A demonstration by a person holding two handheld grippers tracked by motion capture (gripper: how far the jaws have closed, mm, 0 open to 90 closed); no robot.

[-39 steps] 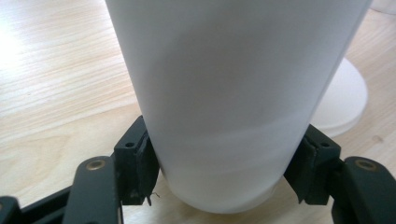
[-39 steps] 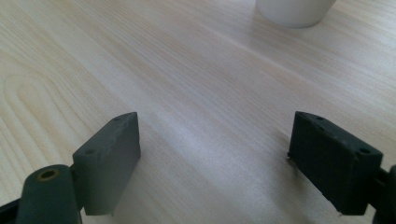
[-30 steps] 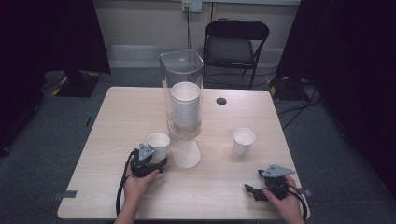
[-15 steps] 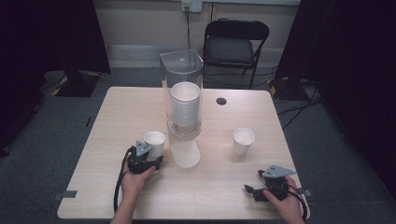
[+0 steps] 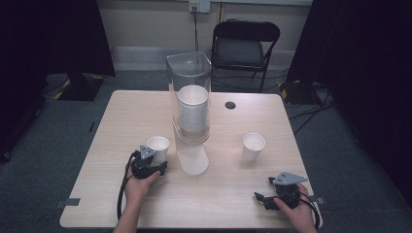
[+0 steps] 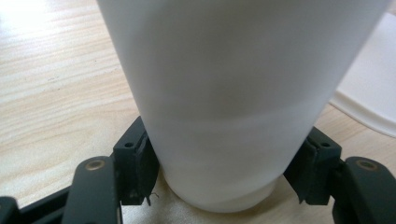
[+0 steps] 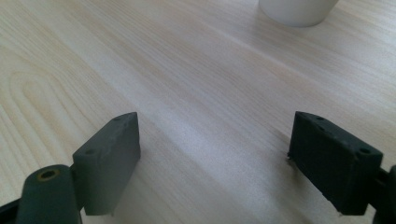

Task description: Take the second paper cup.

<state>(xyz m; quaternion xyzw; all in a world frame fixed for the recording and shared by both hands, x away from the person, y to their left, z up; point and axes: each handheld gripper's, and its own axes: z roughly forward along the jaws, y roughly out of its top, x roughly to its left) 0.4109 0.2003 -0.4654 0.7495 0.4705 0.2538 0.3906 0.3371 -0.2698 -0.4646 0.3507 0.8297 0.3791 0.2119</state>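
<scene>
Left gripper (image 5: 154, 156) and its paper cup (image 5: 158, 148) have slid slightly leftward, away from the dispenser (image 5: 190, 104). Its jaws pinch the cup base, ready for placing; right gripper (image 5: 265, 198) rests spread

I see a black folding chair (image 5: 247, 46) against a pale wall (image 5: 145, 22), grey carpet floor (image 5: 43, 145), dark curtains (image 5: 53, 34) either side.

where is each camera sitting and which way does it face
High view: above the person's side, facing forward and down on the table; both forearms, left tool and right tool show.
Left gripper view: low, along its black jaws, pads on the paper cup.
Right gripper view: low, along open jaws toward the other cup.
All share the table; the high view also shows both cups.
</scene>
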